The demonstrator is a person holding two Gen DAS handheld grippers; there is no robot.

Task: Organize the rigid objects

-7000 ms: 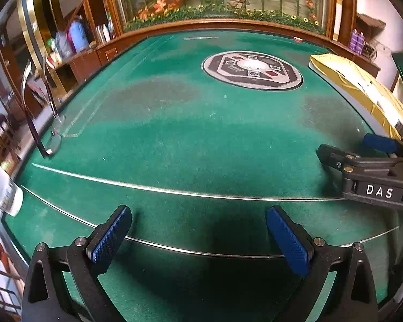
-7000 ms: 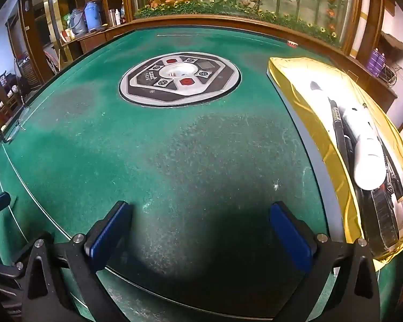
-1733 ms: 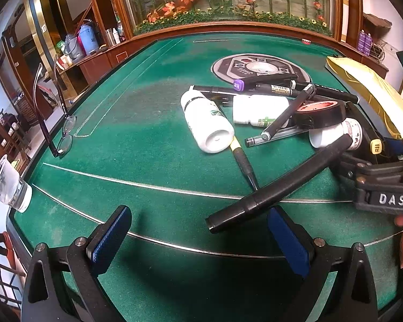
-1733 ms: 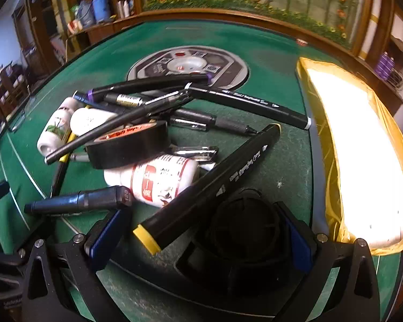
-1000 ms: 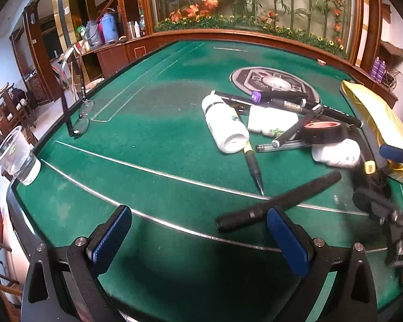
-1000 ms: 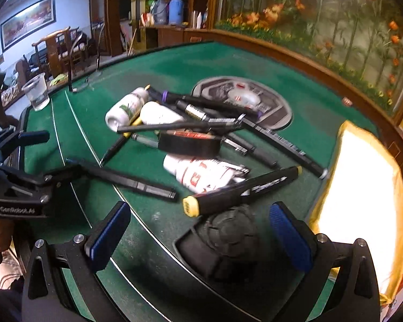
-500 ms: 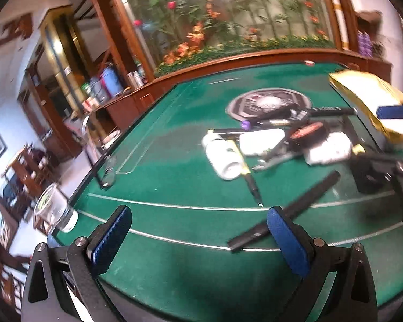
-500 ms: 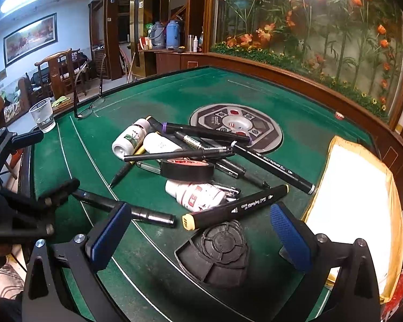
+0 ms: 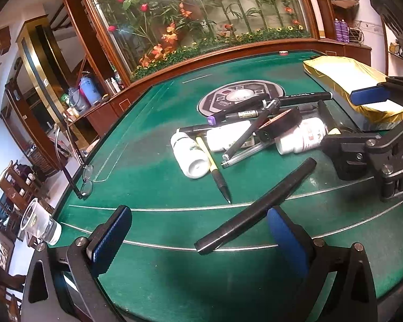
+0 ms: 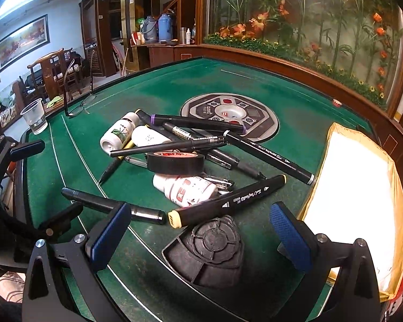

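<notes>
A heap of rigid items lies on the green felt table (image 10: 153, 86): black markers, white bottles (image 10: 185, 189), a black tape roll (image 10: 174, 162) and a pen. My right gripper (image 10: 198, 238) is open, and a black round cap (image 10: 209, 249) rests on the felt between its fingers. A yellow-ended marker (image 10: 228, 201) lies just beyond. My left gripper (image 9: 198, 241) is open and holds nothing, and the near end of a black pen (image 9: 255, 206) lies between its fingers. The right gripper (image 9: 354, 123) shows at the right of the left wrist view.
A gold-walled tray (image 10: 397, 193) with a white inside sits at the right edge. A round control panel (image 10: 228, 112) lies behind the heap. Glasses (image 10: 80, 107) and a plastic cup (image 10: 35, 116) stand near the left rim. A wooden rail borders the table.
Seven seconds ago the felt was bare and the items lay in the tray. Over the last second both grippers drew back and rose; the heap stayed still.
</notes>
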